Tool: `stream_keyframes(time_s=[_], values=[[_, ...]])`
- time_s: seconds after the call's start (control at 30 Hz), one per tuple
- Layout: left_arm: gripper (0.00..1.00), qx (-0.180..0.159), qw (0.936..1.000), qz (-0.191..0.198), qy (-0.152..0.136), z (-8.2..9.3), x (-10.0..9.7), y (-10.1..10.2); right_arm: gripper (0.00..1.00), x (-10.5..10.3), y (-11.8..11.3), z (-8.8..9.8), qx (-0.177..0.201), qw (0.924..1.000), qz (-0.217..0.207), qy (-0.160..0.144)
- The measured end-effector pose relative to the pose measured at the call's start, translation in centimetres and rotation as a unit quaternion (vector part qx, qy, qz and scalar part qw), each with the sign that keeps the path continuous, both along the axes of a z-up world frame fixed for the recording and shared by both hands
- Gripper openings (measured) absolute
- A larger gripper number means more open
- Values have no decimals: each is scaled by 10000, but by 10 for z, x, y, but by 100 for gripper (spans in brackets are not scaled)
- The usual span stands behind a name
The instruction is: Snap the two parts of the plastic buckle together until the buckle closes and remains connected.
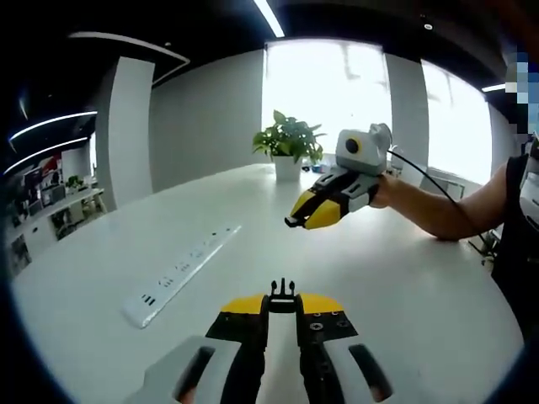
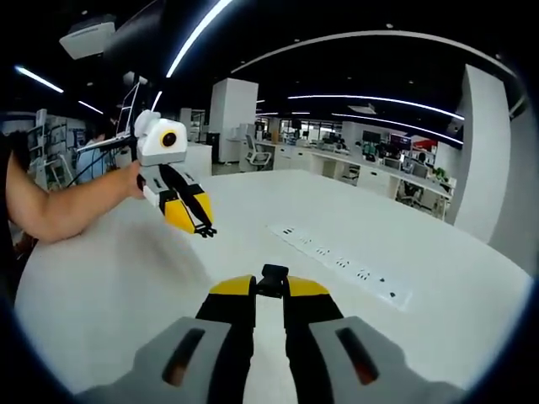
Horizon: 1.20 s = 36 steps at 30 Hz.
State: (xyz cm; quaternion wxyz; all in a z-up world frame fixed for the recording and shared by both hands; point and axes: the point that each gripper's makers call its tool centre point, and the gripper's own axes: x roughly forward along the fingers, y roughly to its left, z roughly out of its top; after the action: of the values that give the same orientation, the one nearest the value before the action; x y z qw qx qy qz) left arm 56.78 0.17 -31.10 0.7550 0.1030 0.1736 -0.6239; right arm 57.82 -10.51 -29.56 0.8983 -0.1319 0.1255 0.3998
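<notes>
Pronged buckle half [image 1: 283, 295]: we saw this black piece pinched at the tips of the left gripper [image 1: 283, 305], its prongs pointing away from the camera, raised above the white table [image 1: 404, 286].
Socket buckle half [image 2: 271, 279]: we found the other black piece clamped at the tips of the right gripper [image 2: 269, 290], also off the table.
Gap between halves: the two parts were well apart, each carried in its own gripper, not joined.
Left gripper: its yellow-and-black jaws were closed on the pronged buckle half; in the right gripper view we saw it held up at the left by a bare forearm [image 2: 59, 206].
Right gripper: its jaws were closed on the socket buckle half.
Power strip [image 1: 179, 273]: a long white strip lay flat on the table, apart from both grippers.
Potted plant [image 1: 288, 145]: it stood at the far edge of the table, before the bright window [image 1: 337, 88].
</notes>
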Motion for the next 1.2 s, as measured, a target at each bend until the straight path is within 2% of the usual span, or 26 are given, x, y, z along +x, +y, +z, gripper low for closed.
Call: stream_keyframes(time_s=[0.17,0.33,0.63,0.77,1.2], values=[[11,32,10000,-50,-67,10,-9,-1,11,-5,3,8,39,10000,37,-29],[11,102,9998,-34,-144,15,-11,-2,11,-11,7,22,32,9999,86,-95],[11,15,9995,13,-328,37,-11,4,11,-15,6,37,1,9998,52,-212],[11,-28,9994,76,-323,39,-8,8,11,-13,4,40,23,9997,-5,-257],[11,-55,9994,18,-339,40,-16,1,11,-18,5,46,52,9995,11,-326]])
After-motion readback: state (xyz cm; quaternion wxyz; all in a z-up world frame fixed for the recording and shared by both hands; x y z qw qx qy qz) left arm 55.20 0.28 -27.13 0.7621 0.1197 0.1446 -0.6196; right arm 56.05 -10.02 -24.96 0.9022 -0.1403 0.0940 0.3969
